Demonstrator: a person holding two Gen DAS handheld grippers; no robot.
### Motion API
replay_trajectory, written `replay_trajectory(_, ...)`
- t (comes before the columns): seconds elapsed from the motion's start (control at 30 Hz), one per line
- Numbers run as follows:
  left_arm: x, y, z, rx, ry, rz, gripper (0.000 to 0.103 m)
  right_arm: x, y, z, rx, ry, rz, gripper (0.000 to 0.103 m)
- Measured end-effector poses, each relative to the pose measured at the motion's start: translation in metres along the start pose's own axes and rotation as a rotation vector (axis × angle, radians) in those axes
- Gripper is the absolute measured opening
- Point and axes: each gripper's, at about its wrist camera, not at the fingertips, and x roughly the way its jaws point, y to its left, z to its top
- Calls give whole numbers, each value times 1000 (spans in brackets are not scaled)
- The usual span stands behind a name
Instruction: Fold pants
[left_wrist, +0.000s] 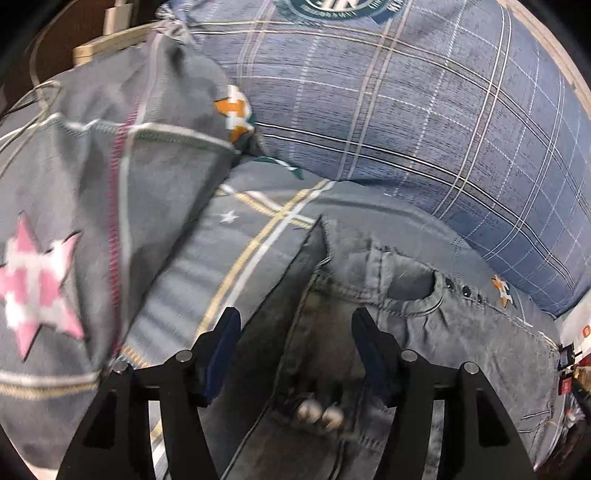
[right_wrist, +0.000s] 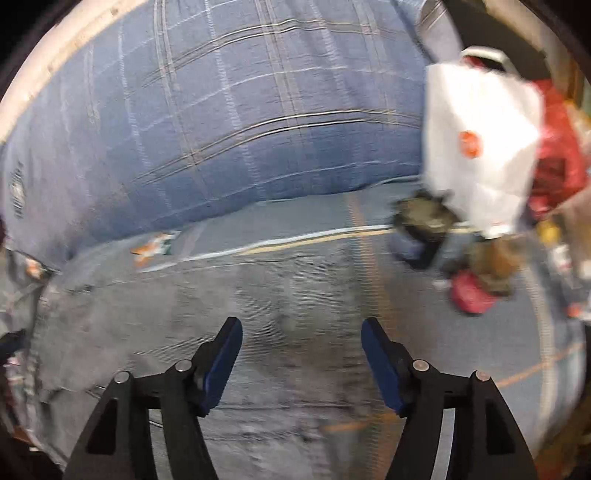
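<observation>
A home bedroom: beyond the tongs lies a bed with grey star-patterned sheets, a plump blue plaid duvet and a star-print pillow to the left. A white shopping bag and blurred clutter sit to the right.

pants: grey denim, faded, rough weave, shiny metal rivets
duvet: blue checked cloth, matt, soft
pillow: grey printed cotton, matt
gripper pads: blue, rubbery-looking
bag: smooth white paper

Grey denim pants lie seemingly flat on the bed.
</observation>
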Motion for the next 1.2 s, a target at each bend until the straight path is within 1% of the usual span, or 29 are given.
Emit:
replay_trajectory(0.03, 4, -3, 3, 6, 7, -6, 63, 12, 1, -3, 8, 33, 26, 74)
replay_trajectory(0.07, 10, -7, 6, 10, 19, -26, 63, 39, 0, -11, 18, 123, 29, 74)
replay_trajectory(0.1, 20, -9, 11, 2, 44, -50, 63, 56, -2, -18, 22, 190, 0, 74)
replay_trajectory(0.13, 28, -10, 15, -10, 66, -45, 63, 68, -3, -24, 22, 235, -19, 74)
replay_trajectory(0.17, 37, -10, 23, -23, 88, -37, 63, 63, 2, -25, -13, 188, -33, 74)
replay_trajectory(0.2, 43, -10, 30, -26, 92, -46, 63, 54, 8, -21, -29, 178, -33, 74)
replay_trajectory(0.23, 46, -11, 33, -28, 93, -47, 63, 49, 9, -19, -26, 167, -15, 74)
replay_trajectory(0.27, 51, -13, 41, -30, 95, -38, 63, 40, 9, -12, -21, 137, 6, 74)
replay_trajectory(0.33, 56, -15, 50, -32, 95, -55, 63, 29, 3, 5, 7, 86, -8, 74)
replay_trajectory(0.37, 61, -18, 54, -33, 104, -74, 63, 28, 0, 9, 19, 79, -13, 74)
replay_trajectory(0.47, 75, -22, 59, -37, 124, -75, 62, 32, -20, 28, 74, 67, -28, 74)
replay_trajectory(0.5, 80, -23, 60, -40, 130, -75, 57, 38, -24, 34, 81, 68, -30, 74)
replay_trajectory(0.53, 84, -23, 60, -40, 135, -71, 48, 45, -27, 38, 80, 71, -32, 74)
replay_trajectory(0.6, 91, -23, 60, -35, 149, -52, 41, 64, -30, 47, 84, 84, -51, 74)
replay_trajectory(0.67, 94, -23, 60, -38, 153, -47, 38, 81, -38, 49, 87, 121, -50, 74)
replay_trajectory(0.7, 95, -23, 62, -34, 150, -46, 37, 91, -41, 50, 89, 9, 2, 73)
replay_trajectory(0.73, 96, -24, 64, -32, 152, -46, 34, 104, -41, 51, 93, 46, -4, 73)
replay_trajectory(0.77, 97, -24, 65, -31, 157, -46, 31, 115, -41, 51, 91, 70, -8, 68)
replay_trajectory(0.8, 97, -23, 68, -30, 159, -48, 23, 119, -41, 49, 95, 85, 0, 63)
replay_trajectory(0.83, 98, -22, 71, -31, 161, -50, 13, 121, -41, 45, 101, 90, -1, 60)
replay_trajectory(0.87, 99, -21, 73, -32, 166, -54, 10, 120, -40, 44, 92, 75, -7, 52)
replay_trajectory(0.9, 99, -19, 76, -35, 171, -59, 10, 120, -40, 43, 84, 73, -15, 46)
replay_trajectory(0.93, 99, -18, 77, -39, 176, -63, 9, 119, -40, 41, 80, 74, -14, 42)
replay_trajectory(0.97, 101, -16, 79, -48, 181, -71, 9, 118, -41, 39, 80, 73, -10, 42)
replay_trajectory(1.03, 106, -11, 82, -69, 192, -87, 11, 115, -42, 36, 80, 71, 0, 42)
replay_trajectory(1.07, 109, -9, 82, -78, 204, -101, 12, 115, -42, 36, 73, 51, 8, 43)
replay_trajectory(1.1, 110, -8, 84, -92, 201, -116, 14, 116, -41, 34, 66, 61, 7, 43)
replay_trajectory(1.13, 111, -8, 85, -94, 199, -116, 14, 117, -44, 40, 66, 58, 10, 44)
replay_trajectory(1.2, 114, -11, 87, -75, 199, -97, 14, 117, -43, 39, 65, 52, 16, 46)
